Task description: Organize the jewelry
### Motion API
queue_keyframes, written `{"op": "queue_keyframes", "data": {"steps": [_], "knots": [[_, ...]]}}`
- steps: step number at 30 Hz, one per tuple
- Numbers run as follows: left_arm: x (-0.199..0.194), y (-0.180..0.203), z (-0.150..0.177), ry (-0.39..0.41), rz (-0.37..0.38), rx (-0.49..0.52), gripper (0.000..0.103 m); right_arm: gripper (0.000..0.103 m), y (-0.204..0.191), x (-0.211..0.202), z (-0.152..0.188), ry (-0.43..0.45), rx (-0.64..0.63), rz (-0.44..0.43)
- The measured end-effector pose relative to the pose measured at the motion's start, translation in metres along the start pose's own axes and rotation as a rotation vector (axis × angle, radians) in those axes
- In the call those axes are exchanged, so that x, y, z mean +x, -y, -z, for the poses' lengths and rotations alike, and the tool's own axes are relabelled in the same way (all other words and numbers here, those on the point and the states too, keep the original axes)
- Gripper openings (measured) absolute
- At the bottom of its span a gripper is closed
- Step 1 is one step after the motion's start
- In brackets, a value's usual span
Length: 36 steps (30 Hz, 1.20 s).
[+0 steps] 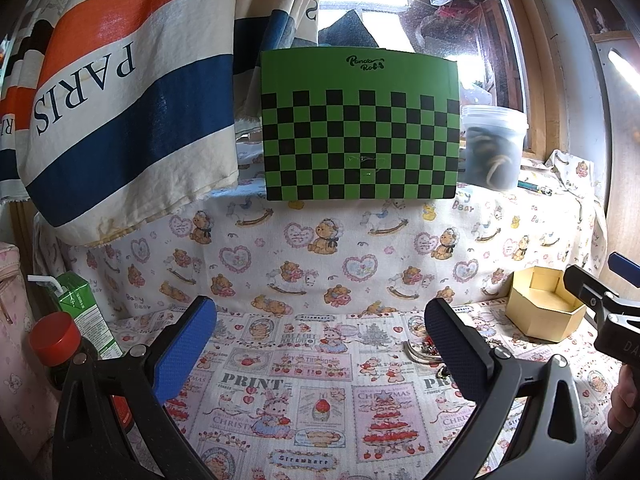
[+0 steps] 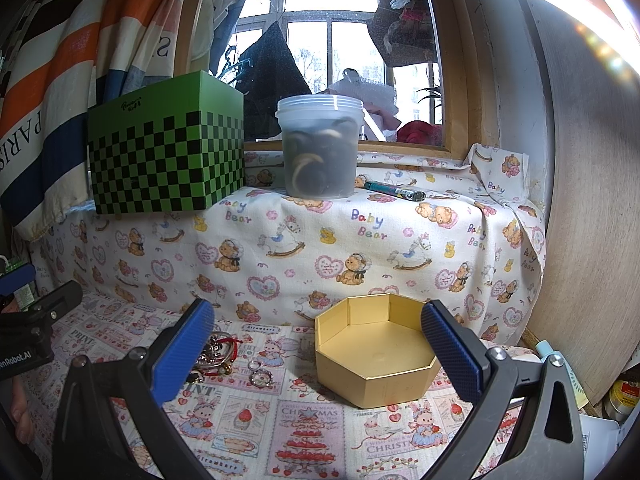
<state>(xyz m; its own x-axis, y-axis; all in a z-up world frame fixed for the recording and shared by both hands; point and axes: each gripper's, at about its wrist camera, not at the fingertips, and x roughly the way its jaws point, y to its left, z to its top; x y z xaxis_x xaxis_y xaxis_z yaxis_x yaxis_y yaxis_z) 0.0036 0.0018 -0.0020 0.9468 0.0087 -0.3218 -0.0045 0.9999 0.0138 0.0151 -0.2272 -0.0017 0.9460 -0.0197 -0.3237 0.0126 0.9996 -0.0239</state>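
A small heap of jewelry [image 2: 218, 350], with red-corded bracelets and silver rings, lies on the printed cloth just past my right gripper's left finger. In the left wrist view the jewelry [image 1: 424, 350] peeks out beside the right finger. A gold hexagonal box [image 2: 376, 356] stands open and empty to the right of the heap; the box [image 1: 544, 306] also shows at the far right of the left wrist view. My left gripper [image 1: 320, 348] is open above bare cloth. My right gripper [image 2: 318, 350] is open, with the box's near-left part between its fingers.
A green checkered box [image 1: 360, 128] and a lidded plastic tub [image 2: 320, 148] stand on the raised ledge behind. A striped "PARIS" cloth [image 1: 120, 100] hangs at left. A juice carton [image 1: 84, 312] and red-capped bottle [image 1: 56, 340] stand at left. A pen [image 2: 394, 190] lies on the ledge.
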Motion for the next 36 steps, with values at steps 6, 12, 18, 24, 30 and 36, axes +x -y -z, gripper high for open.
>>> {"op": "queue_keyframes", "data": {"steps": [6, 12, 18, 24, 30, 36], "knots": [[0.003, 0.003, 0.000, -0.016, -0.025, 0.021, 0.103, 0.103, 0.000, 0.001, 0.000, -0.009, -0.006, -0.011], [0.003, 0.000, 0.000, -0.010, -0.003, 0.004, 0.103, 0.103, -0.003, 0.003, -0.001, -0.018, -0.020, -0.027], [-0.002, -0.002, -0.001, 0.019, 0.024, -0.012, 0.103, 0.103, -0.006, 0.002, 0.000, -0.009, -0.024, -0.036], [-0.004, 0.005, -0.003, 0.009, 0.076, 0.030, 0.103, 0.103, -0.003, 0.002, -0.001, -0.027, -0.016, -0.042], [-0.005, -0.006, -0.015, -0.055, 0.100, -0.028, 0.103, 0.100, 0.009, 0.002, -0.011, -0.098, 0.060, -0.143], [-0.001, -0.020, -0.023, -0.093, 0.049, -0.029, 0.103, 0.065, 0.000, 0.014, -0.023, -0.252, 0.089, -0.266]]}}
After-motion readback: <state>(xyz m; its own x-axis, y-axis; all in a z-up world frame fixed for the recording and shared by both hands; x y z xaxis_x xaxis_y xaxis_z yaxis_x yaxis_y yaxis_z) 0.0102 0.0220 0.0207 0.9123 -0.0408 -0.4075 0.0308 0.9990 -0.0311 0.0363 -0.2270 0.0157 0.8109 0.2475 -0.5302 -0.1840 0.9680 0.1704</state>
